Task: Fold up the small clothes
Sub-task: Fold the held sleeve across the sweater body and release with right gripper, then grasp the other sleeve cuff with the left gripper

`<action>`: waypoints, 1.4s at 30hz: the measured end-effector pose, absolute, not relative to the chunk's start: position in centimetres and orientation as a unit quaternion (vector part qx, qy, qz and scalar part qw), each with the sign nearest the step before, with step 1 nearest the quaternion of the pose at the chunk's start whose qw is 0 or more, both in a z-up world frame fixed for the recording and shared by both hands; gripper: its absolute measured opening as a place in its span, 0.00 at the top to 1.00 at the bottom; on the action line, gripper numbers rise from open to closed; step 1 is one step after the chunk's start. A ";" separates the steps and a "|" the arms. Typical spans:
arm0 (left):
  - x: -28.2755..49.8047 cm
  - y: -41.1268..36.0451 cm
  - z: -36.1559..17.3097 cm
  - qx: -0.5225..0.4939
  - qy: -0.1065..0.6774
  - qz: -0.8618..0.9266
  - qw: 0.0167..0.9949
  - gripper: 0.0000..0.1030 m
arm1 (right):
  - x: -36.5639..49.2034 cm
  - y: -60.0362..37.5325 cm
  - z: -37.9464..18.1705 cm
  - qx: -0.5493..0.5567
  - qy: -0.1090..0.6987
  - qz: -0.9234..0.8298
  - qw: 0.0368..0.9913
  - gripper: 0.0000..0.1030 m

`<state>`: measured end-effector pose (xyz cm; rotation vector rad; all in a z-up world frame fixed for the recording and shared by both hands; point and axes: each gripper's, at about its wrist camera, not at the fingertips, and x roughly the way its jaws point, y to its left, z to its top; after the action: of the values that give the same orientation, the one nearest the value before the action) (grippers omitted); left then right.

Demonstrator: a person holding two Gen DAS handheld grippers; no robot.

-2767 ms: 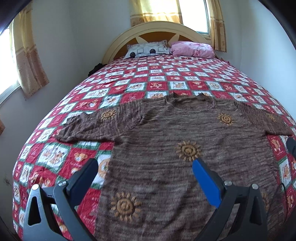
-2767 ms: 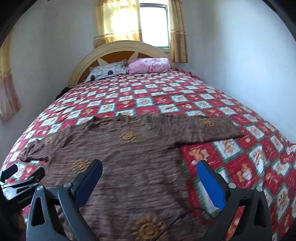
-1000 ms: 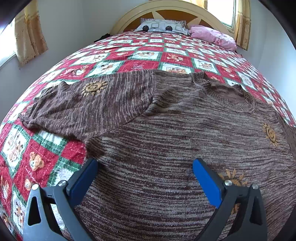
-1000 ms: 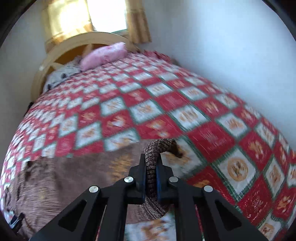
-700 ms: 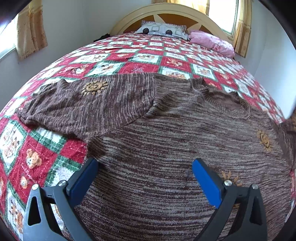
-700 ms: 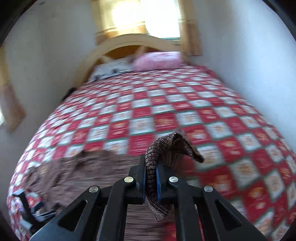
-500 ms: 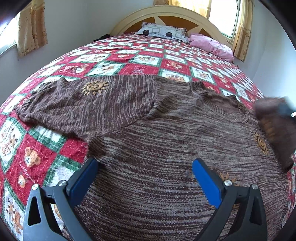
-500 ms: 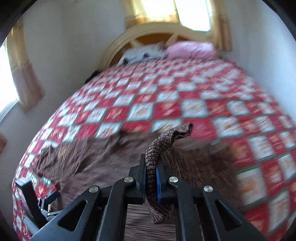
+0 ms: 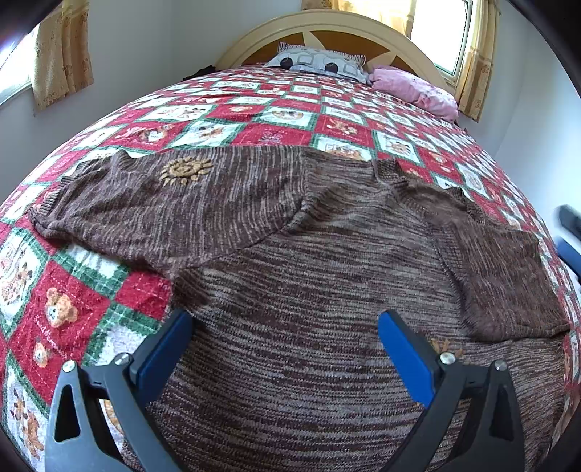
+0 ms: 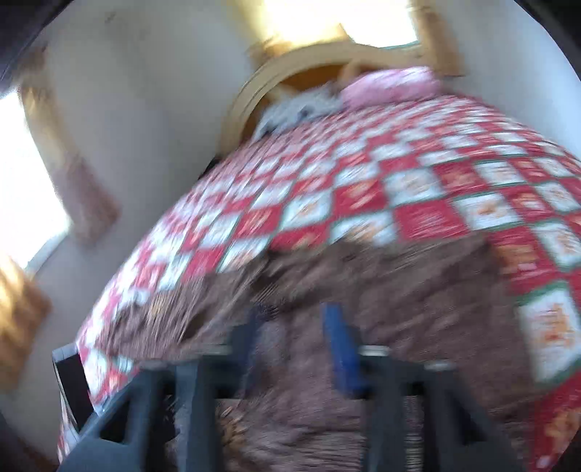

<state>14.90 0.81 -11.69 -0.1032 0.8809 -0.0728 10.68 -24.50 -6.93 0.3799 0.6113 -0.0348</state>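
Observation:
A brown knit sweater point(image 9: 312, 276) with orange sun motifs lies flat on the bed. Its left sleeve point(image 9: 152, 207) stretches out to the left. Its right sleeve point(image 9: 504, 268) lies folded inward over the body. My left gripper point(image 9: 283, 348) is open and empty, low over the sweater's lower body. In the blurred right wrist view my right gripper point(image 10: 294, 337) is open and empty above the sweater point(image 10: 381, 308). It also shows as a blur at the right edge of the left wrist view point(image 9: 568, 232).
The bed has a red, white and green checked quilt point(image 9: 254, 119). Two pillows point(image 9: 326, 63) lie against the curved wooden headboard point(image 9: 326, 29). Curtained windows point(image 9: 450, 32) and white walls stand close on both sides.
My right gripper carried the right sleeve over the sweater body, let it go and opened. The sleeve now lies folded inward. The left gripper hardly moved.

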 end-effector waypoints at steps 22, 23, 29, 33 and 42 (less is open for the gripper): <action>15.2 0.1 -12.2 -0.024 0.435 -0.022 0.900 0.00 | 10.3 -26.1 -3.3 0.042 0.275 -0.300 0.912 0.40; 15.2 0.0 -12.2 -0.022 0.436 -0.021 0.900 0.00 | 10.0 -26.0 -3.1 0.047 0.264 -0.296 0.917 0.40; 15.3 -0.1 -12.2 -0.019 0.437 -0.019 0.899 0.00 | 11.3 -26.4 -3.5 0.054 0.263 -0.261 0.927 0.41; 15.2 -0.2 -12.2 -0.018 0.437 -0.019 0.899 0.00 | 13.2 -27.2 -4.8 0.067 0.285 -0.237 0.926 0.57; 15.2 -0.3 -12.3 -0.016 0.437 -0.017 0.899 0.00 | 18.7 -30.8 -12.9 0.115 0.414 -0.225 0.875 0.64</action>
<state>15.25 -0.25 -12.29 -0.0341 0.9053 -0.0361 18.68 -30.81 -12.94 0.2398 0.8641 -0.4702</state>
